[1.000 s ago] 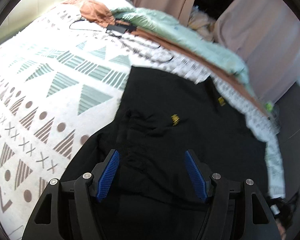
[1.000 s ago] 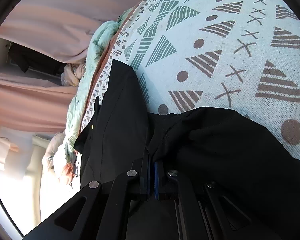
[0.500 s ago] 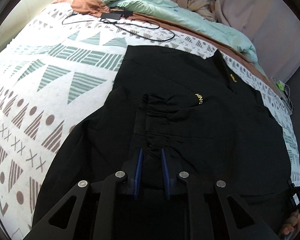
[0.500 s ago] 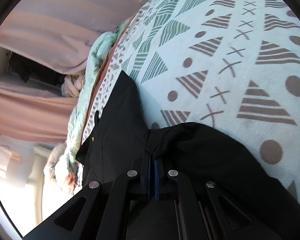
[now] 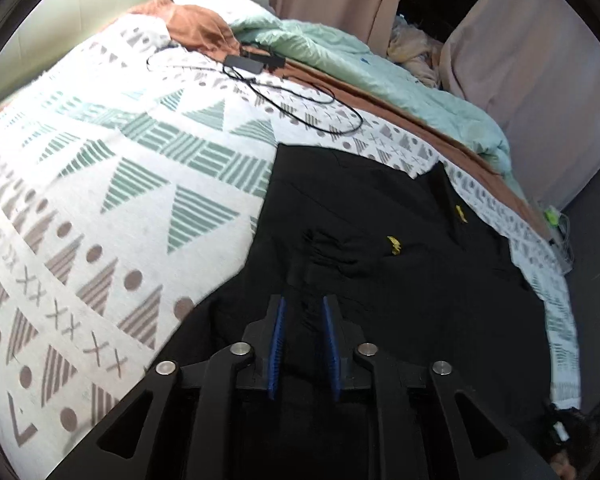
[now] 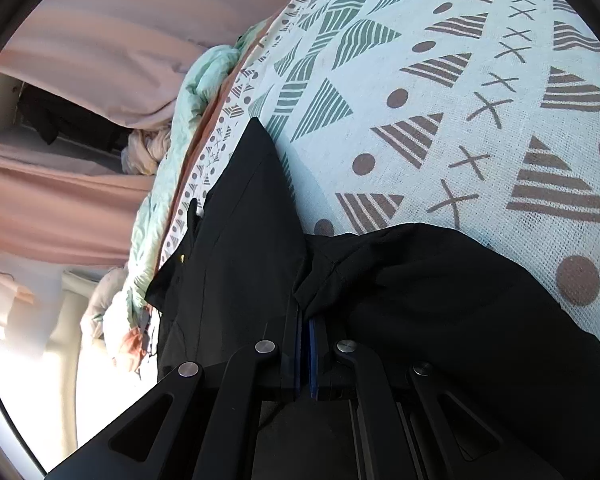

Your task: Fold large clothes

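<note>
A large black garment (image 5: 380, 248) with small yellow logos lies spread on the patterned bedspread (image 5: 120, 184). My left gripper (image 5: 302, 320) sits low over the garment's gathered waistband, its blue pads (image 5: 278, 336) narrowed around a bunched fold of black cloth. In the right wrist view my right gripper (image 6: 305, 320) is shut on a pinched edge of the same black garment (image 6: 440, 292), and the cloth drapes away to the right over the bedspread (image 6: 440, 92).
A black charger and its cable (image 5: 260, 64) lie on the bedspread at the back. A mint-green quilt (image 5: 380, 68) and a rust-brown sheet (image 5: 196, 28) are heaped along the far edge. Pink curtains (image 6: 80, 184) hang beyond the bed.
My left gripper went from wide open to narrowed around the waistband fold, and now sits pulled back slightly with the fold between its pads. My right gripper stays shut on the cloth.
</note>
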### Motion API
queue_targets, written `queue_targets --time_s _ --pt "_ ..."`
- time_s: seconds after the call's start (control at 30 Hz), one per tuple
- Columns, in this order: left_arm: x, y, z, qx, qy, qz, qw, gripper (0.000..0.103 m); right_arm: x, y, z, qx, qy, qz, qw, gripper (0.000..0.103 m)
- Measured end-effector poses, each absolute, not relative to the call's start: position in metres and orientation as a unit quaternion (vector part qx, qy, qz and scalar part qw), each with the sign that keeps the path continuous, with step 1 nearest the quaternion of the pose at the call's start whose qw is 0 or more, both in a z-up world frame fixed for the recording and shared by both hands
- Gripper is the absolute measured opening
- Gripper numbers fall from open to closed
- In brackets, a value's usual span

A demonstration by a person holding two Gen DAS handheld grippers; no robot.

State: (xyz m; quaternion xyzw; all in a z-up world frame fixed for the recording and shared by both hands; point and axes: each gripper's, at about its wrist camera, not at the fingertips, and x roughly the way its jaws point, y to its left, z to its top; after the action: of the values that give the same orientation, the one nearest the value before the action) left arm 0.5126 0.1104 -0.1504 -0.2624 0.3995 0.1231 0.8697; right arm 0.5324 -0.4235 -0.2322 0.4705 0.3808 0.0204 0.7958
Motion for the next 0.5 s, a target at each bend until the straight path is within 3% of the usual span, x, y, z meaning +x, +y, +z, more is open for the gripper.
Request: queue_targets --time_s 0.07,0.1,0.13,0.17,0.23,0.4,0.43,0.47,0.5 --pt "0.507 0.109 -0.149 -0.276 0.398 0.114 0.867 0.043 0.532 -0.424 -0.233 0.474 0.386 0.021 0.791 0.006" --pt "0.504 0.107 -0.149 -0.28 0.394 0.108 0.868 0.05 0.531 -0.424 -0.234 0.477 0.391 0.022 0.787 0.012" --pt "0.502 0.104 -0.148 -0.282 0.393 0.105 0.869 0.064 0.531 -0.423 -0.235 0.481 0.394 0.027 0.783 0.023" --pt "0.5 0.1 -0.148 -0.281 0.392 0.104 0.87 0.073 0.529 -0.421 -0.235 0.486 0.39 0.036 0.781 0.026" --pt "0.5 0.093 -0.151 -0.273 0.396 0.102 0.871 0.074 0.527 -0.413 -0.229 0.471 0.391 0.041 0.789 0.035" --pt "0.507 0.082 -0.165 -0.262 0.417 0.094 0.865 0.074 0.532 -0.387 -0.222 0.429 0.405 0.062 0.805 0.035" --pt "0.509 0.082 -0.169 -0.259 0.422 0.096 0.863 0.073 0.533 -0.385 -0.222 0.423 0.408 0.061 0.807 0.034" --pt "0.512 0.082 -0.174 -0.257 0.431 0.101 0.859 0.066 0.535 -0.382 -0.223 0.418 0.41 0.058 0.809 0.03" --pt "0.515 0.083 -0.18 -0.257 0.443 0.106 0.852 0.058 0.536 -0.381 -0.225 0.415 0.414 0.055 0.808 0.019"
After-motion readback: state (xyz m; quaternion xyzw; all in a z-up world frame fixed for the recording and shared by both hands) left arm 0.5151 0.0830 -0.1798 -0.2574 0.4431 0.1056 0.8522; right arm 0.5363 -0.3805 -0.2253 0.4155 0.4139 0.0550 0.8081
